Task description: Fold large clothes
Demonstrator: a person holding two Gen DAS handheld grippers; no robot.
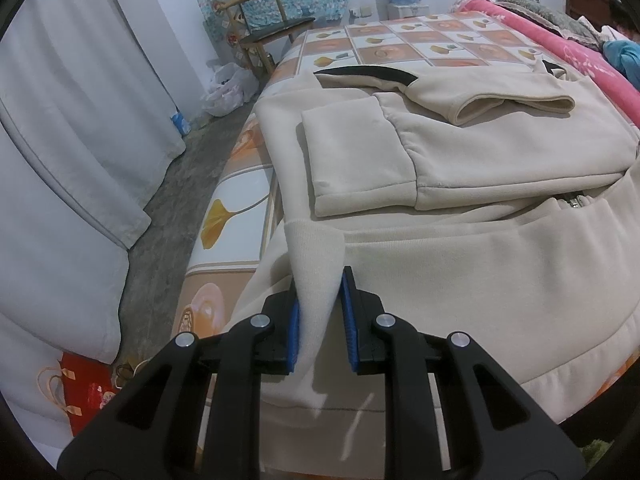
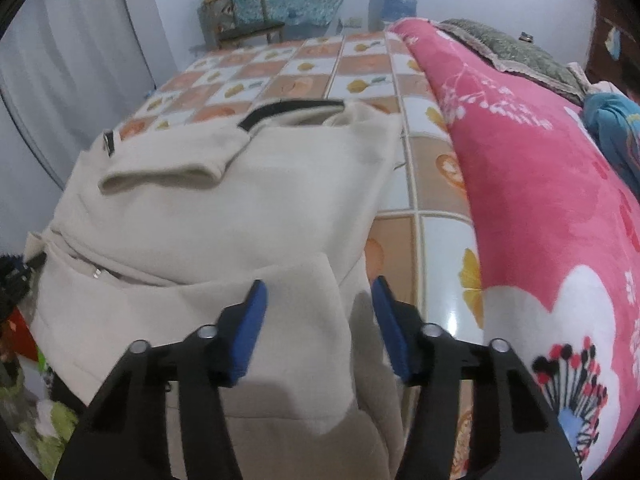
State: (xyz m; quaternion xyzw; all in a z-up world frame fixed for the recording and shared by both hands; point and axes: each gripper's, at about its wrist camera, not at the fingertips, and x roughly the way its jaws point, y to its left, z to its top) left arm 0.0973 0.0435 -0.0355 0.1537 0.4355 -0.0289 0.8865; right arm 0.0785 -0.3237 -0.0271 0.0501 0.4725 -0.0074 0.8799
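The cream hoodie [image 1: 460,152] lies on the bed [image 1: 400,46], both sleeves folded across its chest. At its near left hem corner, the left gripper [image 1: 320,320] pinches a raised fold between narrow fingers. At the near right corner, the right gripper [image 2: 318,320] straddles the fabric, fingers wide. The hem's lower edge is hidden behind both grippers.

Home bedrm, bed [image 2: 400,80], pink blanket [image 2: 540,200], curtains [image 1: 80,120]
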